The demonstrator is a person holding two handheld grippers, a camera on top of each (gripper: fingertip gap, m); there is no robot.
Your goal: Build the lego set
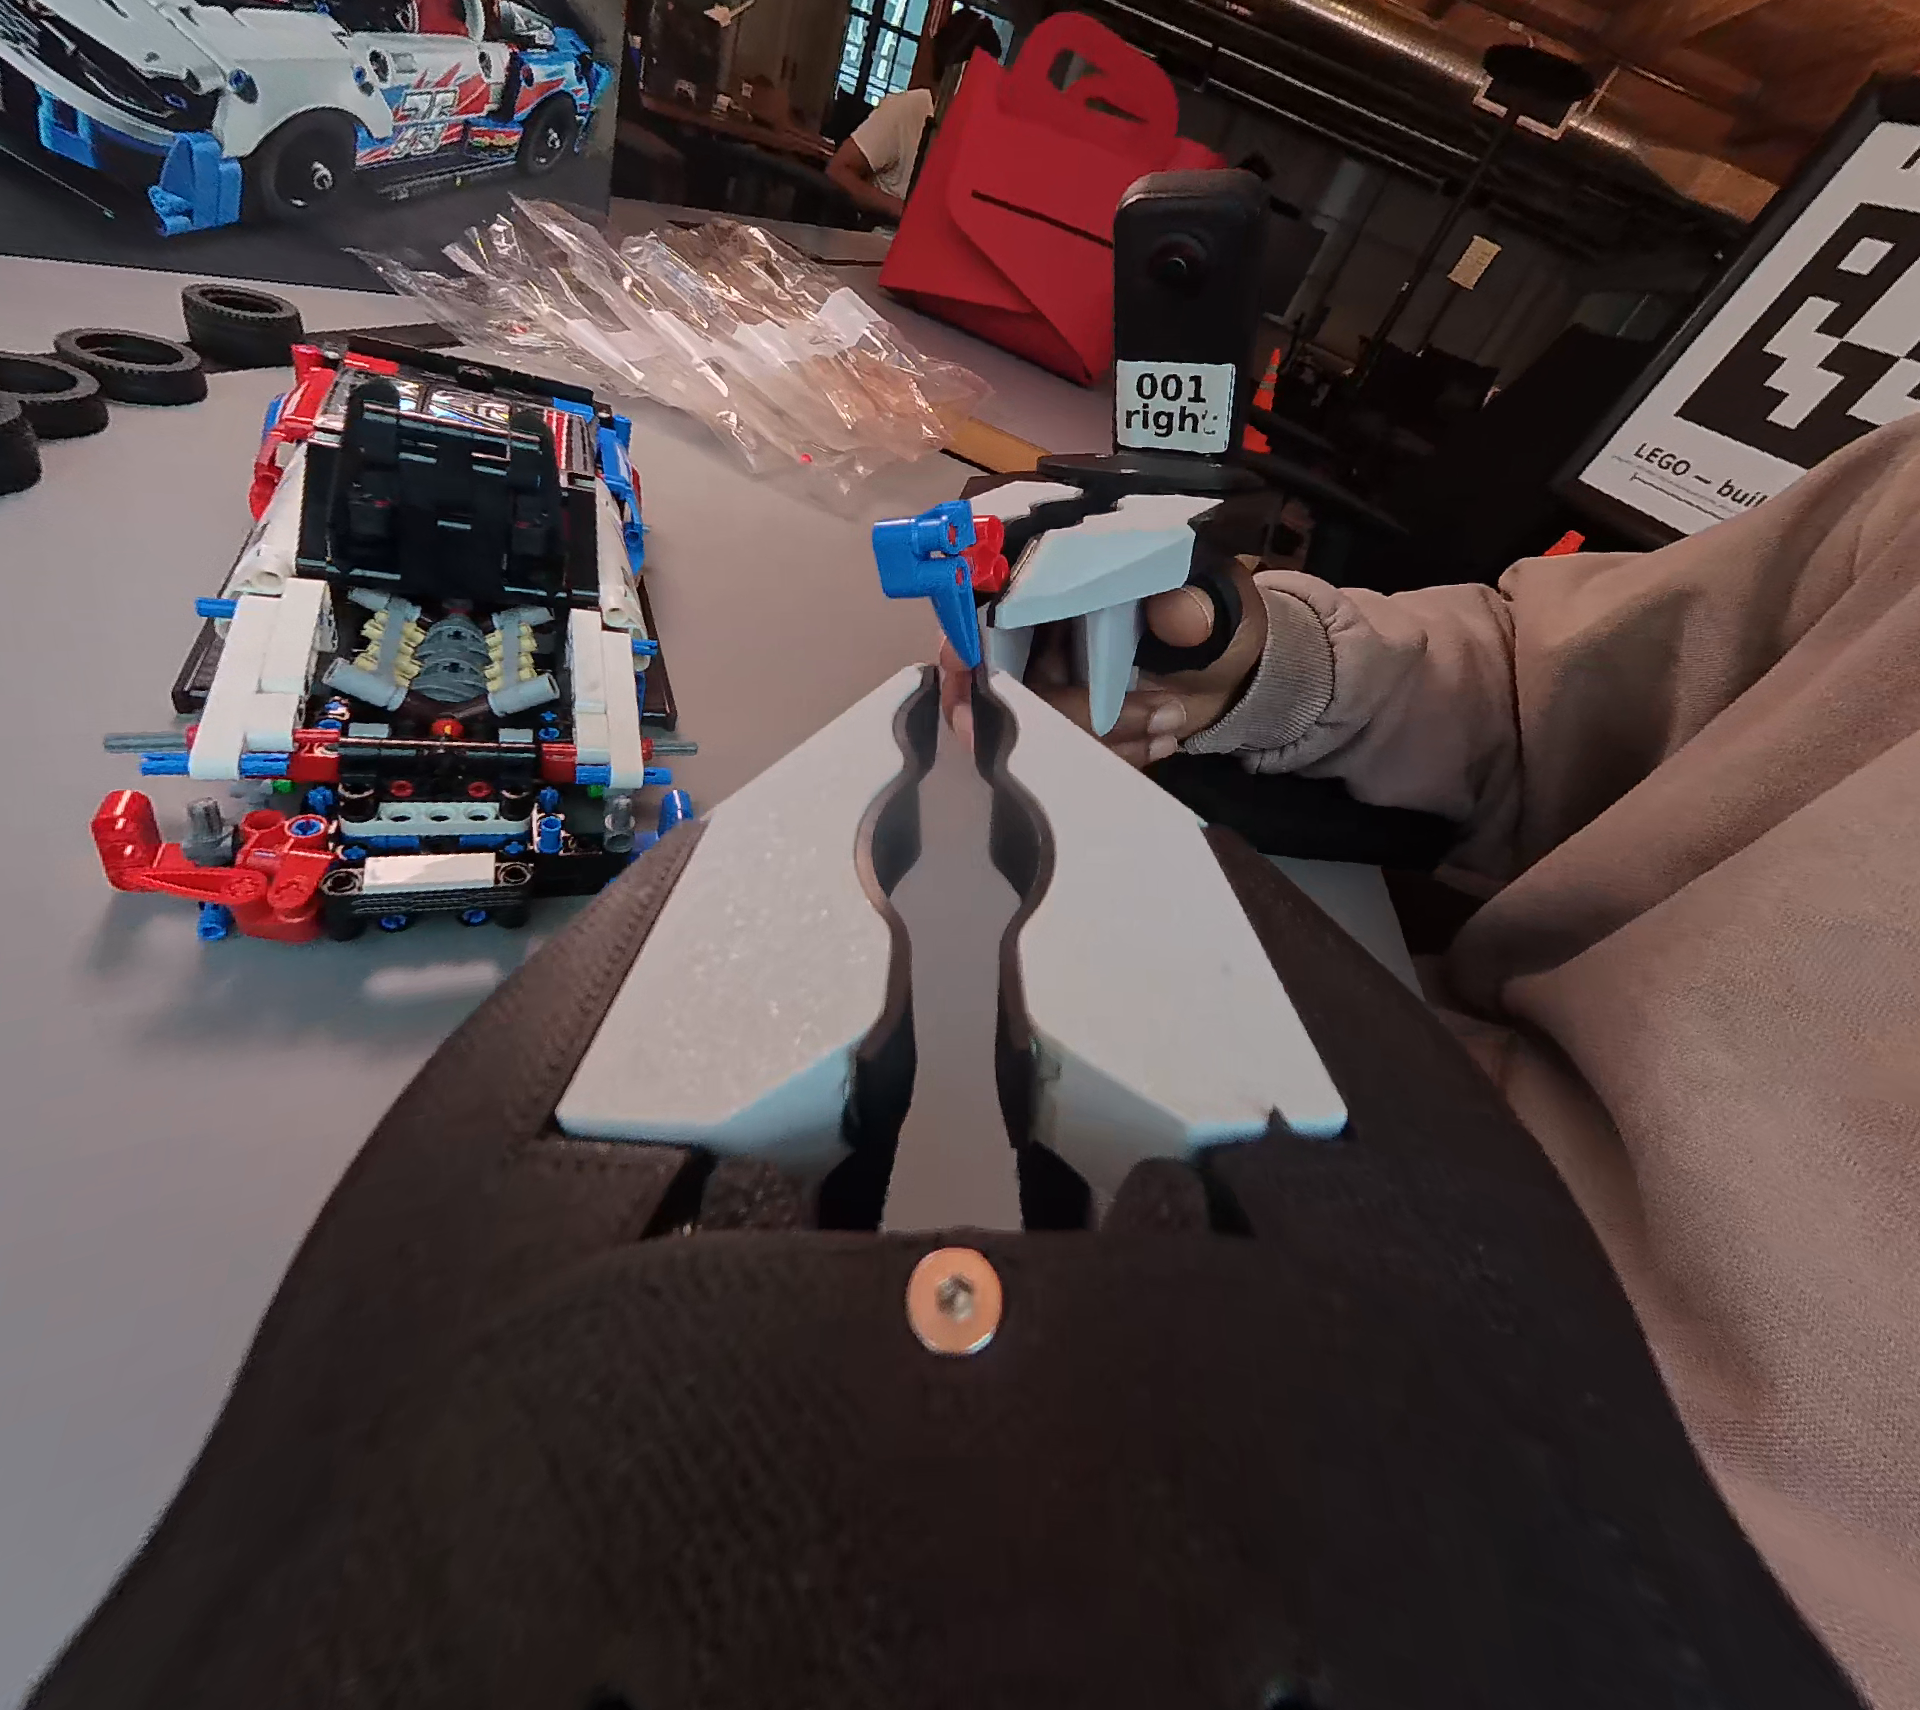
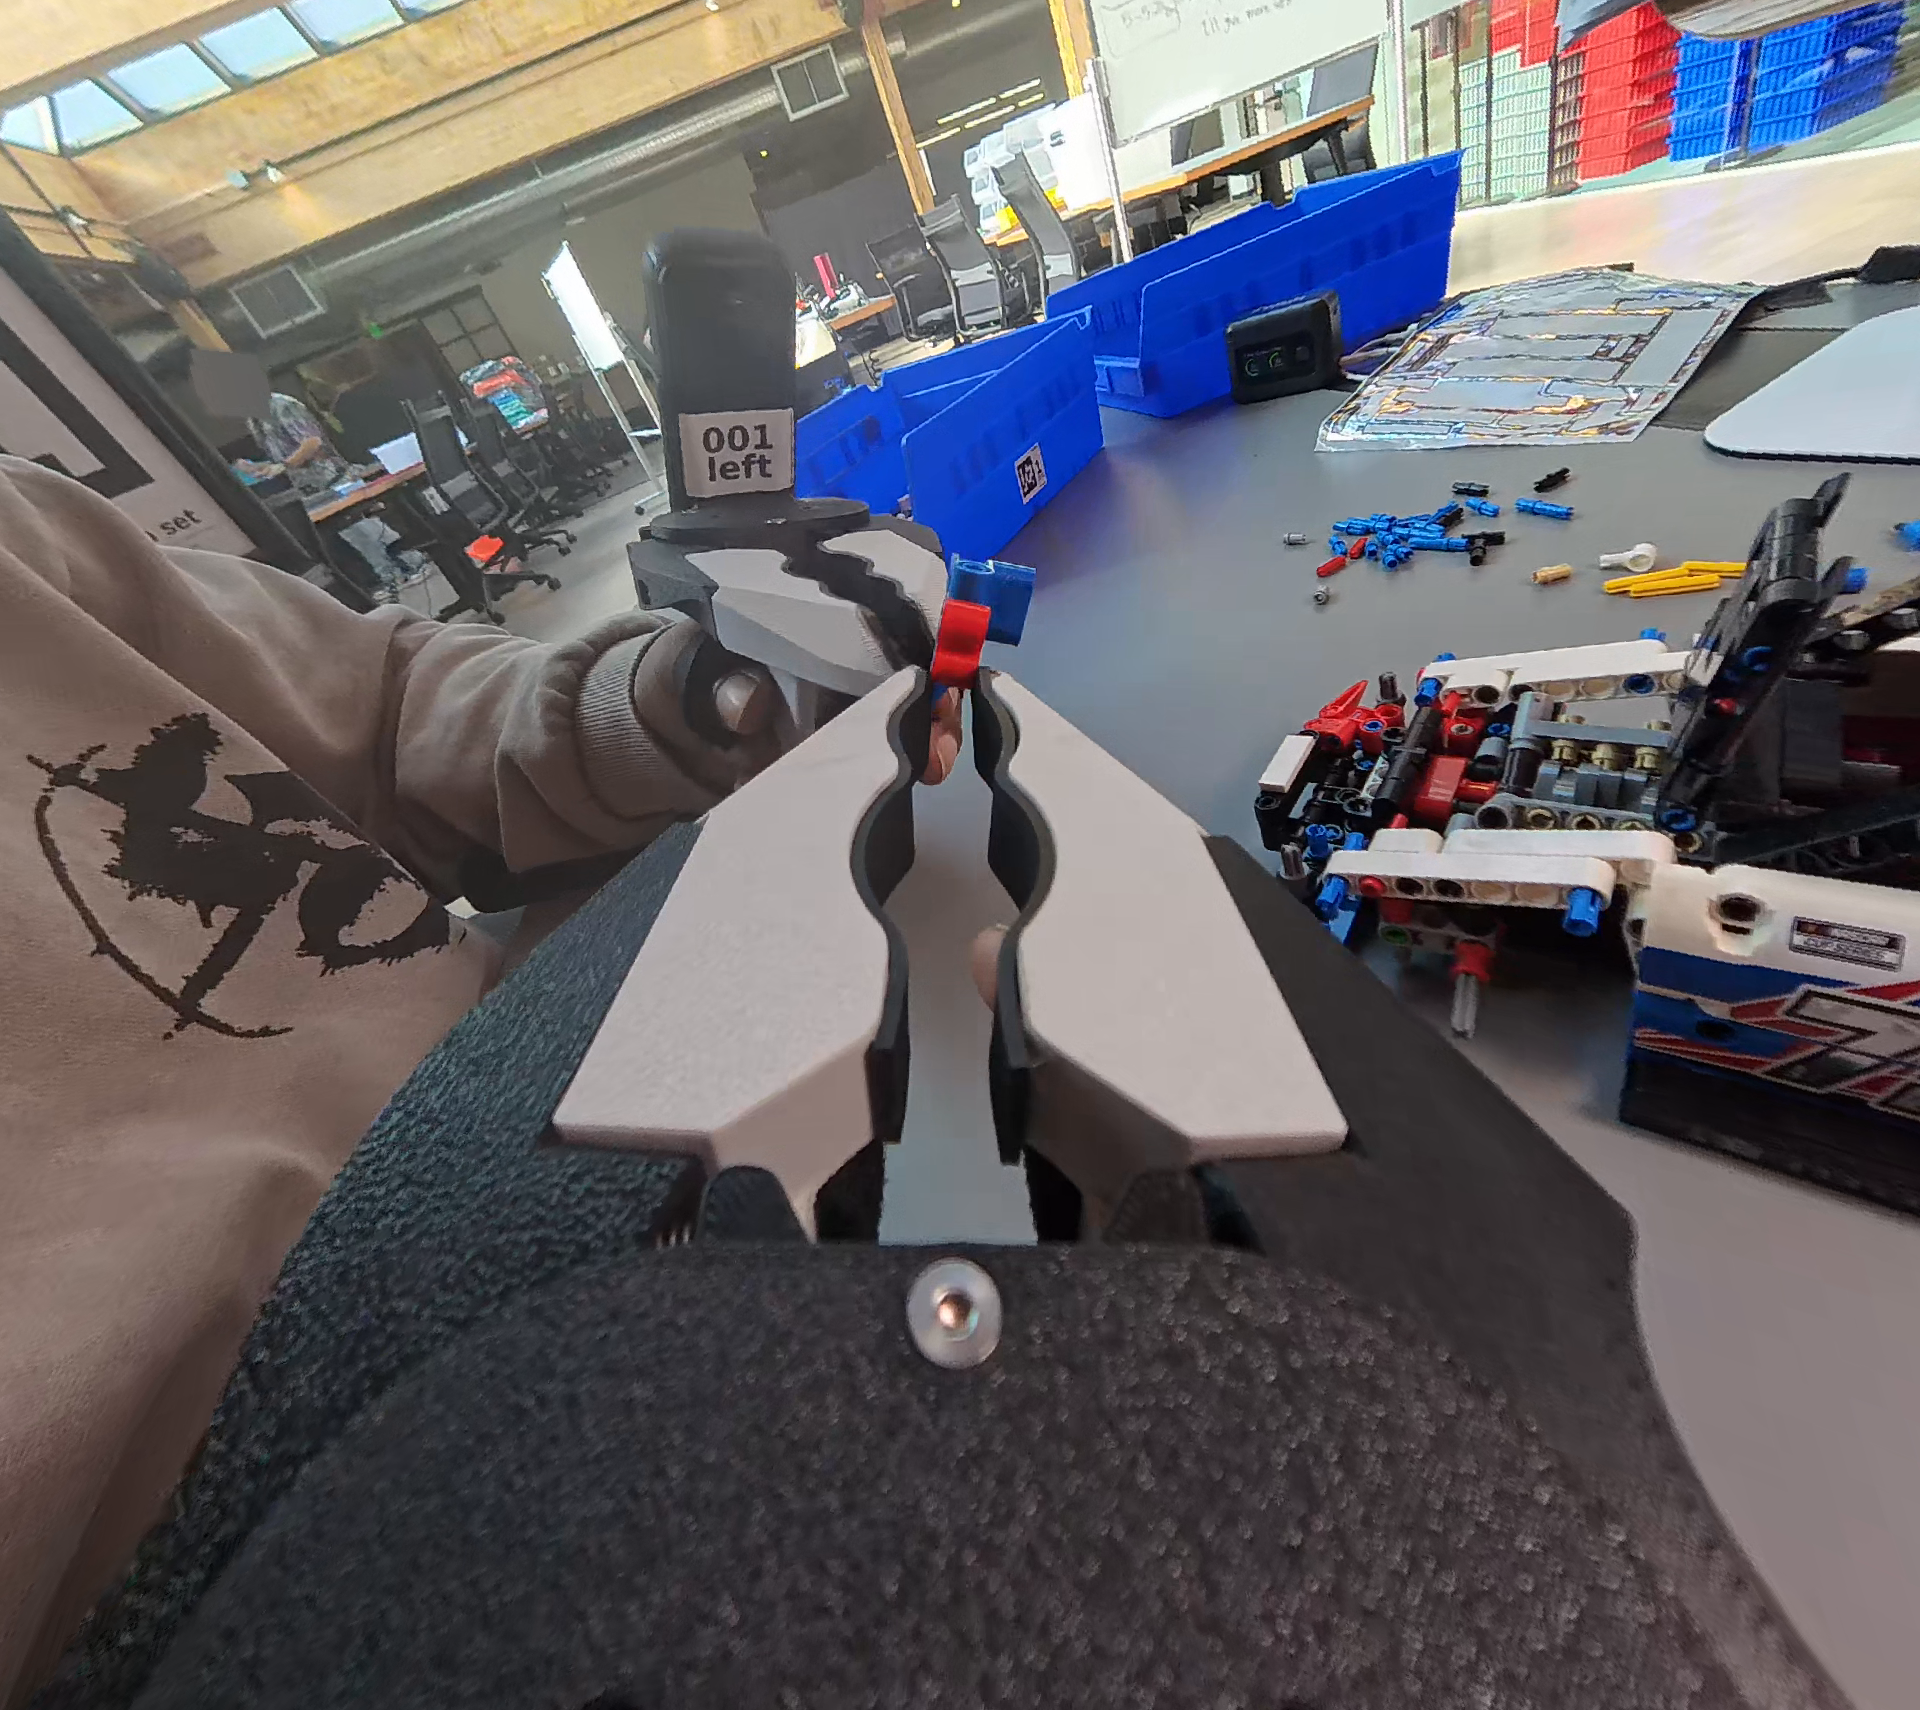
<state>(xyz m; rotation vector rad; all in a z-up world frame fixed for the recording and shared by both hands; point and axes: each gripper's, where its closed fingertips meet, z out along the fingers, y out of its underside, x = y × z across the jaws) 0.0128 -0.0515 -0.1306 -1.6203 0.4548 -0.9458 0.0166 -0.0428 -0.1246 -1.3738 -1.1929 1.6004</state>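
The small blue-and-red subassembly (image 1: 940,569) hangs in mid-air between the two grippers, above the table edge and well apart from the half-built car (image 1: 416,632). The right gripper (image 2: 951,694) has its jaws clamped on the red end; the left gripper (image 1: 961,673) pinches the thin blue tip pointing down toward it (probably to steady it while the parts are pressed together). Its long axis runs roughly upright in the left wrist view, slightly tilted. Loose pins (image 2: 1403,533) lie farther off on the grey table (image 2: 1143,621).
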